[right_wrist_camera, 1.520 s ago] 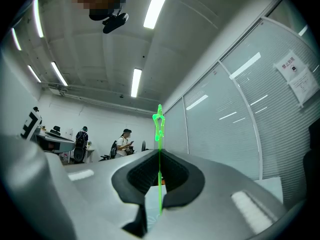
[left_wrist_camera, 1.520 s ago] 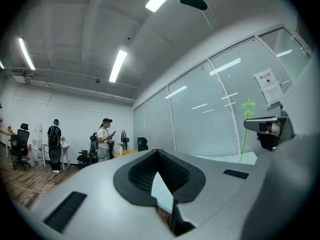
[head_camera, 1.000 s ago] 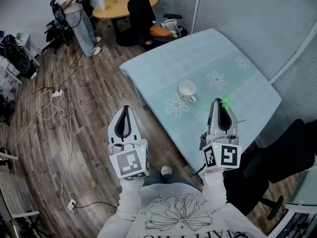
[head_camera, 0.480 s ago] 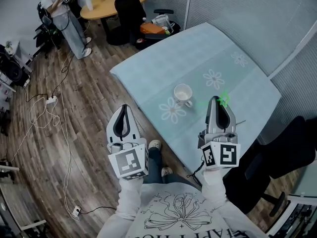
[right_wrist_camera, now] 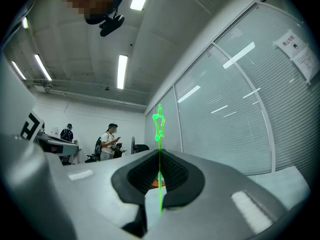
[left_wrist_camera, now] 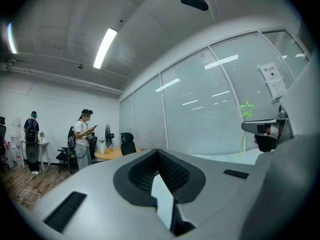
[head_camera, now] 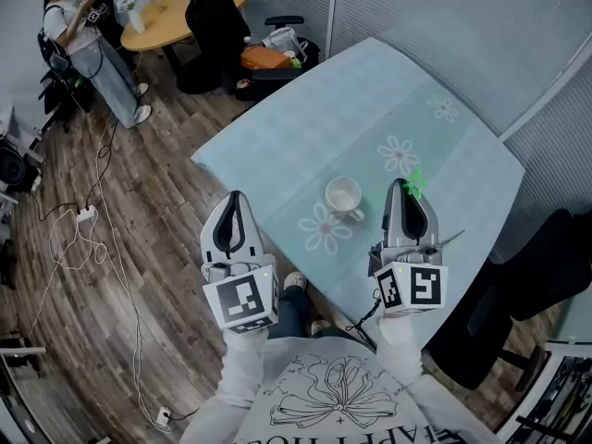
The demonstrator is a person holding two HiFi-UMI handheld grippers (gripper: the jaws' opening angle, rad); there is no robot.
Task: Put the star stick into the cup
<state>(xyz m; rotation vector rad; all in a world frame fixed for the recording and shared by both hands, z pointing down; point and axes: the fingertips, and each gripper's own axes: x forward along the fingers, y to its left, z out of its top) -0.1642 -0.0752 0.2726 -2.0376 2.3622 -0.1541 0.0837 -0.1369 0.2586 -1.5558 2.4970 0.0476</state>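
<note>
Thin green star-topped stick (right_wrist_camera: 159,126): clamped upright in the right tool (head_camera: 410,191), over the pale blue flowered counter (head_camera: 370,91), near the white ceramic cup (head_camera: 345,195). Left tool (head_camera: 235,203): closed, empty. Risk: the stem is judged flimsy; the rim may be struck and the cup tipped if lowered off-centre.

Looking down from the head view, my right gripper (head_camera: 404,189) covers nearly all of the star stick (head_camera: 416,183); only its green star peeks past my jaws. In the right gripper view the stick's lower end disappears between my clamped jaws. Part of the surface (head_camera: 370,91) near edge lies hidden under that gripper. The person (head_camera: 74,40) far off is too small to tell what the hands hold.
</note>
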